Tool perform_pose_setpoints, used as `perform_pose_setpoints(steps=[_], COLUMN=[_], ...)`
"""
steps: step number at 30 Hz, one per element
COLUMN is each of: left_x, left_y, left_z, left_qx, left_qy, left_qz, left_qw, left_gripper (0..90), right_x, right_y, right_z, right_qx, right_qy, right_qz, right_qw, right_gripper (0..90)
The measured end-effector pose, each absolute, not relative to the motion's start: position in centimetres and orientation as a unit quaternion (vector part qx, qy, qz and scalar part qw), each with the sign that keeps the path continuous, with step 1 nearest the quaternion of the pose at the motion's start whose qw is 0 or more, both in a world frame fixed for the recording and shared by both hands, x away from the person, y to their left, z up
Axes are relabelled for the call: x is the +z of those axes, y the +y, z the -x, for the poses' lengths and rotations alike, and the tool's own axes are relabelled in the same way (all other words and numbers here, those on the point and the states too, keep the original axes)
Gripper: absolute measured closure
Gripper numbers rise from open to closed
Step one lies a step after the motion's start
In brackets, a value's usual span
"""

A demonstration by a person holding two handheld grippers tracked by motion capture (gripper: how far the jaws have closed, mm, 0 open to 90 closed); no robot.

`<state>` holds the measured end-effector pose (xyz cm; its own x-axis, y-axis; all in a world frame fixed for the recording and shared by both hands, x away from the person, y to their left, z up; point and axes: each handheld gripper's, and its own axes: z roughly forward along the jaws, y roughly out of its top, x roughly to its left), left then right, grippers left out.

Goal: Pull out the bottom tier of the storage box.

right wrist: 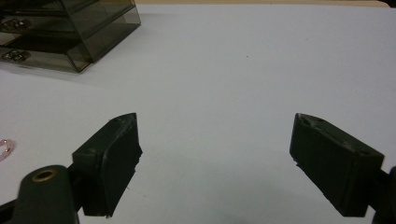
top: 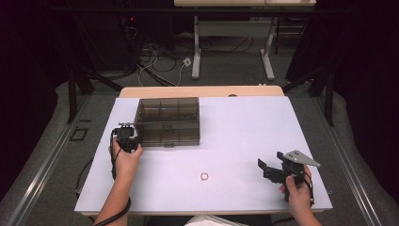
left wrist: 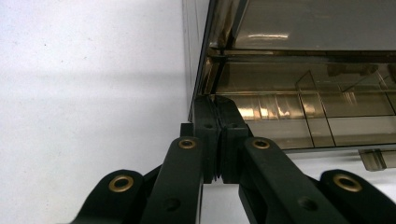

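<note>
A smoky translucent compartment box (top: 168, 121) sits closed on the white table (top: 235, 122), left of centre. My left gripper (top: 126, 127) is at the box's front left corner, jaws shut. In the left gripper view its tips (left wrist: 218, 105) press together against the lower edge of the box (left wrist: 299, 93), and nothing shows between them. A small pink beaded ring (top: 204, 176) lies on the table nearer the front. My right gripper (top: 270, 160) hovers at the right with jaws wide open and holds nothing. In the right gripper view the gripper (right wrist: 215, 154) faces bare table, with the ring (right wrist: 5, 148) at the left edge and the box (right wrist: 70, 32) far left.
The box has a front latch (top: 169, 145) on its near wall. The table's wooden far edge (top: 202, 90) lies behind the box. Beyond it stand desk legs (top: 196, 52) and cables (top: 155, 61) on the floor.
</note>
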<state>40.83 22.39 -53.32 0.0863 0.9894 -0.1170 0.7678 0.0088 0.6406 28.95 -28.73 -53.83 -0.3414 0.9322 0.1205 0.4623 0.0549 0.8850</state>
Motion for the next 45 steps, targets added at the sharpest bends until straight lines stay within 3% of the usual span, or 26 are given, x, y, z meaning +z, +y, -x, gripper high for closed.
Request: perform_pose_setpoints(steps=[45], left_x=[-53.04], left_y=[22.1], left_z=[-39.99], left_qx=[0.192], left_qy=[0.664], left_qz=[-0.665], left_qw=[0.283], left_gripper=[89.4], right_x=[-53.81], right_y=[-28.71], right_z=[-29.04], right_qx=[0.461], right_qy=[0.679], right_qz=[-0.511], right_qw=[0.256], right_gripper=[15.5])
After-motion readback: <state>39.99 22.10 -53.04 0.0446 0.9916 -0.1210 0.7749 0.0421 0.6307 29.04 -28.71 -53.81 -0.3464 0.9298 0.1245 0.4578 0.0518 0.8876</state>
